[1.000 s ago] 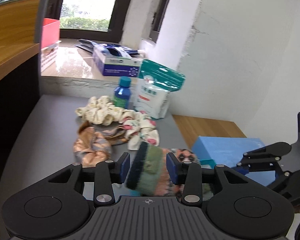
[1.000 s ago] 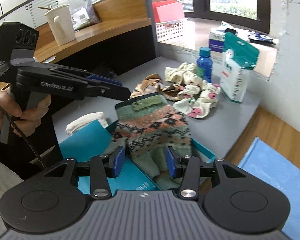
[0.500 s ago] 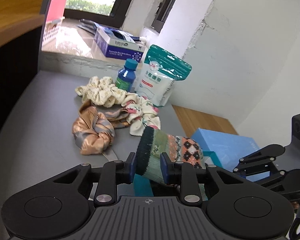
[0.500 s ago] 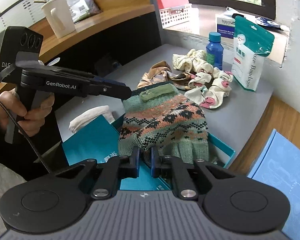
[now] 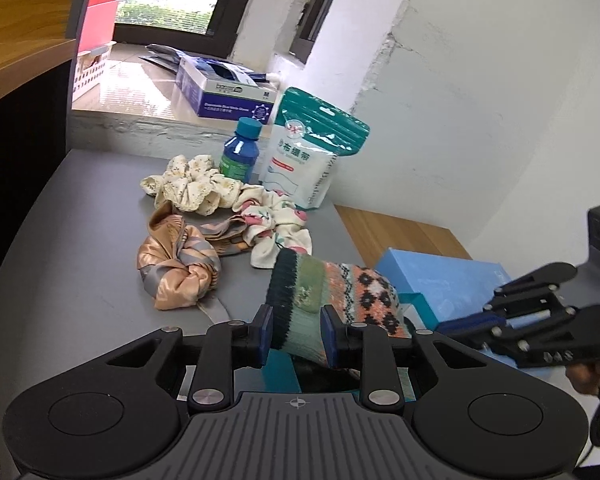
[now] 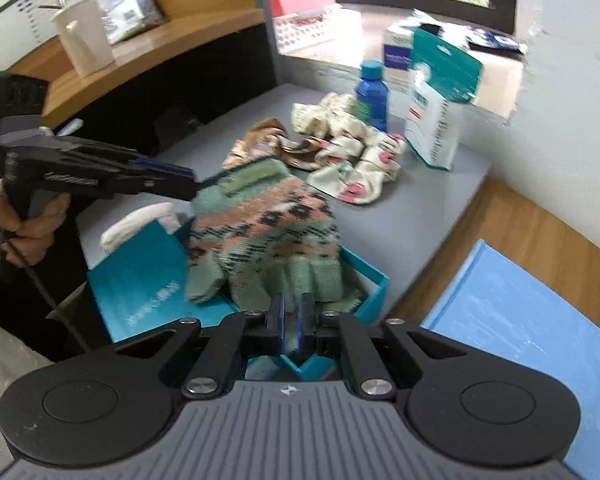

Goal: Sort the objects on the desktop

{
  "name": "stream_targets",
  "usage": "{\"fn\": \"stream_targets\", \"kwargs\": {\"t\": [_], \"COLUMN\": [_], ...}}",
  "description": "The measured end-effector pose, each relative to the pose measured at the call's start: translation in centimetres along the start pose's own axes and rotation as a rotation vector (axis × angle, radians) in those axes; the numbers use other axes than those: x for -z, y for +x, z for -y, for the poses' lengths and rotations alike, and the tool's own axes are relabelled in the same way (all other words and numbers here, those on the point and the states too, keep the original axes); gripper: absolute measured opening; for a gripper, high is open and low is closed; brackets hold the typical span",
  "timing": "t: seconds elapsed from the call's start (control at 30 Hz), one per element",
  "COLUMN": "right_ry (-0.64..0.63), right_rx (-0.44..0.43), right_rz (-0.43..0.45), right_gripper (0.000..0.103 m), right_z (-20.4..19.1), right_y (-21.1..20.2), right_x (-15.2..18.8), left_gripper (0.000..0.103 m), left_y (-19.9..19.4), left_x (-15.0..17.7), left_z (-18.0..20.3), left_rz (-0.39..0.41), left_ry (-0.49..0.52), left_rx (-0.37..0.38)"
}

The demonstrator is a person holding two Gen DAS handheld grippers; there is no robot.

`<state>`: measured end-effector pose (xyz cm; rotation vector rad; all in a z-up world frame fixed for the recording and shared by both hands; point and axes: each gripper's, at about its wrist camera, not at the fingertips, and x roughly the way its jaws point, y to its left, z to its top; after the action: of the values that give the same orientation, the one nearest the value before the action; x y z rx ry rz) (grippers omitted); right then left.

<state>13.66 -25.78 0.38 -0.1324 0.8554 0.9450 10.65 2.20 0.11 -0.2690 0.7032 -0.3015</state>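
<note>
Your knitted glove (image 6: 264, 224) hangs stretched over the teal box (image 6: 364, 280), the left gripper (image 5: 295, 334) clamped on its cuff, the right gripper (image 6: 291, 322) pinching its fingertips. Pull unevenly and the thin fingertip hold could slip, dropping it outside.

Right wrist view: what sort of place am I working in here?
Probably an office reception desk by a window: a curved wooden counter carrying a white jug, a grey desktop, and a glove box on the window sill.
</note>
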Motion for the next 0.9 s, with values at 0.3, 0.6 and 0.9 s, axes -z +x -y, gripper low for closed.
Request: {"fn": "stream_targets", "kwargs": {"t": [0.3, 0.6, 0.9], "right_ry": [0.004, -0.008, 0.0], "right_rx": [-0.058, -0.056, 0.009], "right_rz": [0.03, -0.02, -0.047], "right_gripper": [0.045, 0.036, 0.009], "right_z": [-1.5, -2.7, -1.7], "right_y": [0.9, 3.1, 2.1], "right_x": [-1.0, -1.4, -1.3], "left_gripper": [0.029, 0.028, 0.02], "left_y": [-0.3, -0.6, -0.5], "left_x": [0.0, -0.1, -0.7], "left_z": [-0.1, 0.2, 1.3], "left_rz": [-0.002, 0.011, 0.022], "left_ry": [0.003, 0.034, 0.114], "left_rx": [-0.004, 0.006, 0.03]}}
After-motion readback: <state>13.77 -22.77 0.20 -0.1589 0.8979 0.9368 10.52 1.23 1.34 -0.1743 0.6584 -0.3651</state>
